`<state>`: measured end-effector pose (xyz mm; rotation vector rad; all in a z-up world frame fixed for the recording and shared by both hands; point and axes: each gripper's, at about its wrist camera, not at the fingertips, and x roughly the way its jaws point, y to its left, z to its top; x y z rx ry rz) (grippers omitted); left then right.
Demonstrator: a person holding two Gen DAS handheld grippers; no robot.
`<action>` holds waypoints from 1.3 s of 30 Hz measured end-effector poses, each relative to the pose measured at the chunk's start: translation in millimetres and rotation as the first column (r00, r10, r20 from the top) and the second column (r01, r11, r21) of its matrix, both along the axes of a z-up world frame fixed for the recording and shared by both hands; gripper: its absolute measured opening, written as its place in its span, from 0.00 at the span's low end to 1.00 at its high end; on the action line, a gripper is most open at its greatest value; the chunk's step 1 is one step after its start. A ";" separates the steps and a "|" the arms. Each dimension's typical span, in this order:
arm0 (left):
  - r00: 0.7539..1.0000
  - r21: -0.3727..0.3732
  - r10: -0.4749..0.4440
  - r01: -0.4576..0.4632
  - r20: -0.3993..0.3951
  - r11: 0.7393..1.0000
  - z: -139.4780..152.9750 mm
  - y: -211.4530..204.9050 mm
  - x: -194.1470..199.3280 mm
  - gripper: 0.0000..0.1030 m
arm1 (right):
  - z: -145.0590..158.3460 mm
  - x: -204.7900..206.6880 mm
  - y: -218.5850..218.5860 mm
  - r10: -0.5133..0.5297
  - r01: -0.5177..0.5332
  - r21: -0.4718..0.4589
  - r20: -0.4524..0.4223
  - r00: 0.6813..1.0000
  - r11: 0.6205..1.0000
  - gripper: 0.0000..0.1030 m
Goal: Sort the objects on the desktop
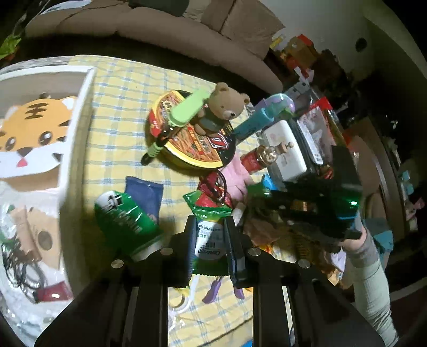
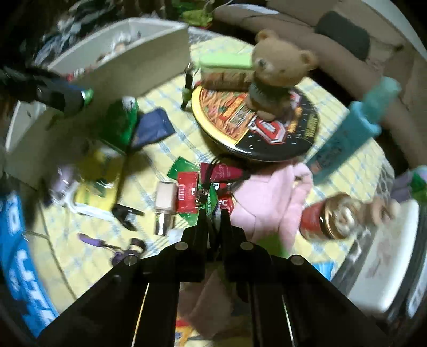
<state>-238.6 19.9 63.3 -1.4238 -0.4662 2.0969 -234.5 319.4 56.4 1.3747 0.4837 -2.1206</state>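
My left gripper [image 1: 208, 227] is shut on a green-edged white sachet [image 1: 208, 240], held above the yellow checked cloth [image 1: 117, 106]. My right gripper [image 2: 213, 213] is shut on a thin green packet [image 2: 212, 202], just above red sachets [image 2: 186, 194]. The right gripper also shows dark and blurred in the left wrist view [image 1: 320, 208]. A round noodle tin [image 1: 192, 138] carries a brown toy bear [image 1: 221, 106] and a light green comb [image 1: 186, 109]. A white box with a tiger face [image 1: 34, 128] stands at the left.
On the cloth lie a green pouch [image 1: 125, 221], a navy pouch [image 1: 145, 197], a pink cloth [image 2: 275, 202], a teal bottle [image 2: 347, 141], a red gold-lidded jar [image 2: 331, 216], a nail polish bottle [image 2: 165, 205] and purple items [image 2: 128, 248]. White cases [image 1: 285, 149] crowd the right. A sofa [image 1: 160, 24] lies behind.
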 end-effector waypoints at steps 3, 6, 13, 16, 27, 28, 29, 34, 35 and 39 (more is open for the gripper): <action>1.000 0.030 0.017 -0.017 0.000 0.999 13.0 -21.0 8.6 0.19 | 26.7 28.5 -4.3 -0.035 0.034 -0.084 -0.004 0.999 0.996 0.08; 0.999 0.009 0.042 -0.041 -0.016 0.999 27.2 -49.9 18.8 0.19 | 35.7 34.4 -59.4 0.000 -0.004 -0.109 -0.031 1.000 0.994 0.08; 0.988 -0.055 0.156 -0.156 -0.010 0.986 37.0 -149.0 37.5 0.19 | 78.3 43.6 -175.2 0.101 -0.106 -0.224 -0.036 0.994 0.969 0.08; 0.974 -0.029 0.220 -0.219 0.043 0.975 17.1 -191.4 35.7 0.19 | 72.4 26.4 -229.8 0.080 -0.065 -0.266 0.045 0.996 0.962 0.08; 0.941 0.002 0.274 -0.280 0.199 0.960 -66.9 -221.9 11.0 0.19 | -34.2 -26.3 -352.7 -0.039 0.053 -0.058 0.225 0.974 0.997 0.08; 0.940 0.007 0.279 -0.286 0.197 0.958 -69.2 -223.7 9.9 0.19 | -39.1 -28.0 -357.4 -0.041 0.053 -0.046 0.225 0.974 0.998 0.08; 0.938 0.015 0.284 -0.293 0.198 0.956 -70.9 -225.4 8.6 0.19 | -41.5 -30.3 -359.2 -0.046 0.057 -0.042 0.225 0.973 0.997 0.08; 0.934 -0.001 0.299 -0.305 0.196 0.952 -74.7 -220.9 -8.2 0.20 | -45.9 -46.0 -363.1 -0.104 0.101 0.028 0.195 0.975 0.995 0.08; 0.934 -0.011 0.300 -0.304 0.192 0.953 -75.3 -219.9 -11.2 0.20 | -47.6 -48.6 -364.5 -0.111 0.104 0.046 0.189 0.976 0.993 0.08; 0.922 -0.050 0.330 -0.327 0.201 0.944 -82.1 -220.5 -20.0 0.34 | -51.0 -56.5 -366.8 -0.150 0.136 0.090 0.179 0.972 0.987 0.14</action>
